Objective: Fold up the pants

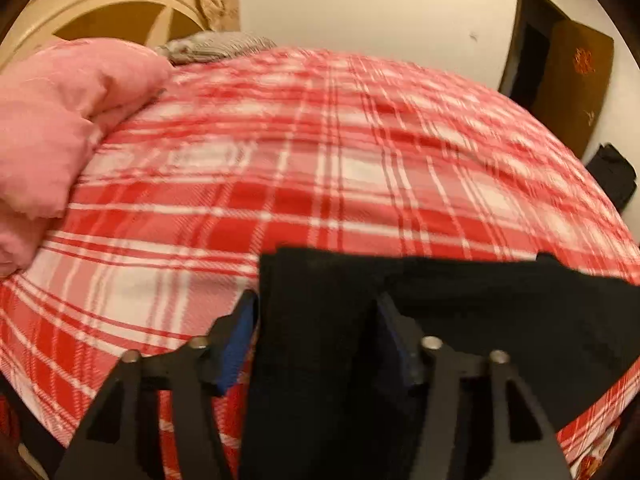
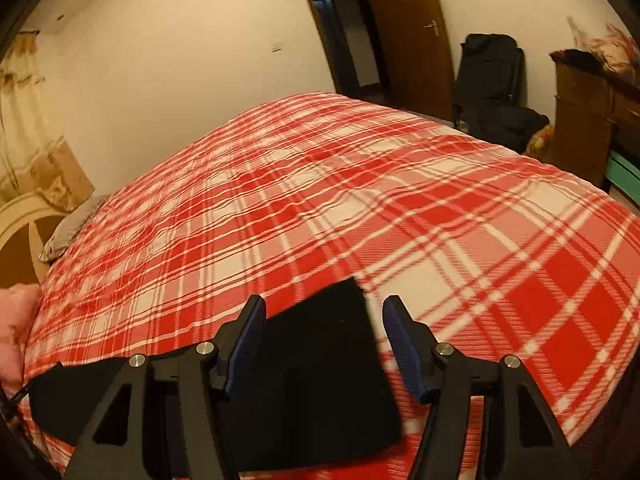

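Black pants (image 1: 480, 312) lie on a bed with a red and white plaid cover (image 1: 320, 140). In the left wrist view, my left gripper (image 1: 316, 298) stands open over them. A folded strip of the black cloth runs up between its blue pads (image 1: 236, 344), and more cloth spreads out to the right. In the right wrist view, another folded part of the pants (image 2: 320, 360) lies between the fingers of my right gripper (image 2: 326, 300), which is open. Its right pad (image 2: 404, 352) stands clear of the cloth. More black cloth (image 2: 64, 400) shows at the lower left.
A pink duvet (image 1: 48, 128) is heaped at the left of the bed, with a grey pillow (image 1: 216, 46) by the cream headboard (image 1: 112, 4). Beyond the far edge stand a brown door (image 2: 404, 32), a black bag (image 2: 492, 80) and a wooden dresser (image 2: 588, 120).
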The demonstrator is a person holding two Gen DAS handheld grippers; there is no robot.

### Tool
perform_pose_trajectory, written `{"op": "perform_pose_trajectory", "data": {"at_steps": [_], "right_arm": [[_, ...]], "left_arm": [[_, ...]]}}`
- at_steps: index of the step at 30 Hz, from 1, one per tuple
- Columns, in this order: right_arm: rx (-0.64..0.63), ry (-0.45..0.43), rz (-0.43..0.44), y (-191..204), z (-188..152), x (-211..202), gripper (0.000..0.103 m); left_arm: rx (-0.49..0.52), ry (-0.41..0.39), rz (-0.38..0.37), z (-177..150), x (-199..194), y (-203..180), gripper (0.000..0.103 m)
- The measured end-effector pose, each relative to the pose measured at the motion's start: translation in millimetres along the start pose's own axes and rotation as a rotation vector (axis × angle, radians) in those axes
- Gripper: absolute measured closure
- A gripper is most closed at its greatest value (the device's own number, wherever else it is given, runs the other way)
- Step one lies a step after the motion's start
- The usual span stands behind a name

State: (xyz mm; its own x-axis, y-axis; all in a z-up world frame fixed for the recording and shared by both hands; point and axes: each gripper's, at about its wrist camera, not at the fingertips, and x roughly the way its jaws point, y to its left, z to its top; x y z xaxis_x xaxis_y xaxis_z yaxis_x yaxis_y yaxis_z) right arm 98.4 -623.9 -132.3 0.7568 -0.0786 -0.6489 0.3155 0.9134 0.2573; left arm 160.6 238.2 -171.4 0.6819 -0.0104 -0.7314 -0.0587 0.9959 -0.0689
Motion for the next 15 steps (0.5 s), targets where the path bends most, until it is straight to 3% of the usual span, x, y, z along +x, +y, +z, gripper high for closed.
{"op": "perform_pose_trajectory", "data": {"at_steps": [3, 5, 8, 15], "right_arm": [[0.047, 0.036, 0.004, -16, 0, -1, 0.041], [0.073, 0.062, 0.026, -23, -1, -1, 0.041], [0.090, 0.101, 0.058, -27, -8, -6, 0.041], [0.113, 0.148, 0.065, -32, -29, -26, 0.041]], "left_arm": [[0.057, -0.076, 0.066, 4, -19, -11, 0.038], [0.090, -0.109, 0.058, 7, -28, -21, 0.034], [0.117, -0.121, -0.002, 9, -36, -43, 0.029], [0.277, -0.042, -0.181, -7, -23, -135, 0.029]]}}
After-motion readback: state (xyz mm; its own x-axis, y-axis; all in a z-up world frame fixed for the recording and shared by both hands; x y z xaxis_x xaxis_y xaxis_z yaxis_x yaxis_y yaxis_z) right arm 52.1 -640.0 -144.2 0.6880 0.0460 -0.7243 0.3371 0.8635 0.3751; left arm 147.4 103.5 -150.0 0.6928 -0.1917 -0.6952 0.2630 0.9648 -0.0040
